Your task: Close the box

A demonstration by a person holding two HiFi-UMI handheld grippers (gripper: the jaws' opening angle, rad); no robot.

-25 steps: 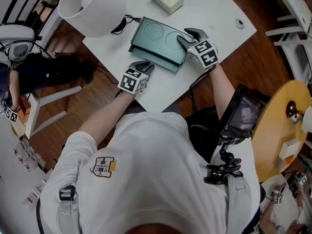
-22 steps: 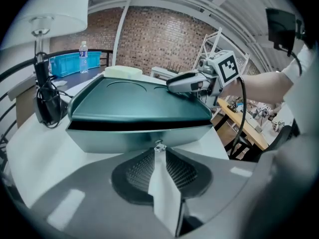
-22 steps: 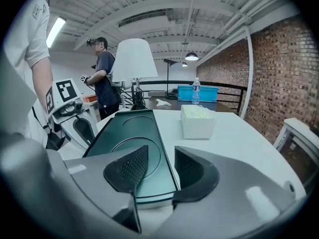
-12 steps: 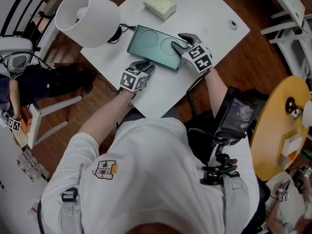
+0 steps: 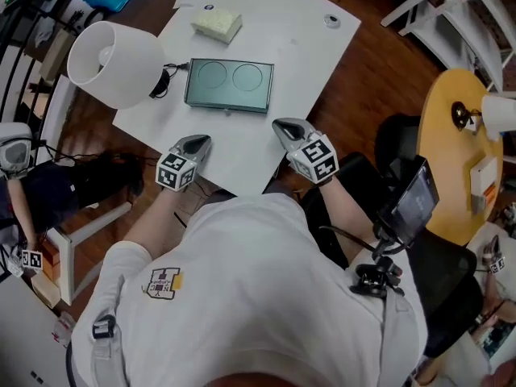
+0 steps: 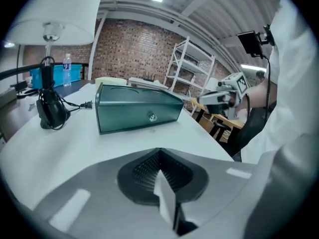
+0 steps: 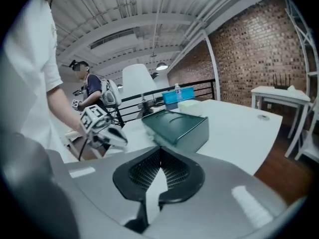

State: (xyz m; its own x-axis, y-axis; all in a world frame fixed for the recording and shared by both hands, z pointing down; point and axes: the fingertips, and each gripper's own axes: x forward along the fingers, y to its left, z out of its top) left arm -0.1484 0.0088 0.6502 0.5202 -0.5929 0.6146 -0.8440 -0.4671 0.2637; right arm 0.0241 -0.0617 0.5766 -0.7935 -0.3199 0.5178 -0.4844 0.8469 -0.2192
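Observation:
The dark green box (image 5: 230,85) lies on the white table (image 5: 298,63) with its lid down; its front with a small knob shows in the left gripper view (image 6: 137,111). Both grippers are drawn back to the table's near edge, apart from the box. My left gripper (image 5: 198,143) is shut, its pads meeting with nothing between them (image 6: 159,156). My right gripper (image 5: 282,126) is just closing, and its jaws come together empty (image 7: 160,158). Each gripper view shows the other gripper off to the side, away from the box.
A white lamp (image 5: 113,61) stands at the table's left with its black plug and cable (image 5: 165,79) beside the box. A pale yellow pad (image 5: 216,22) and a small round thing (image 5: 331,21) lie at the far side. A round yellow table (image 5: 459,151) stands right.
Both grippers have pulled back from the box to the table's near edge. The right gripper, earlier open on the lid, has left it and its jaws have come together.

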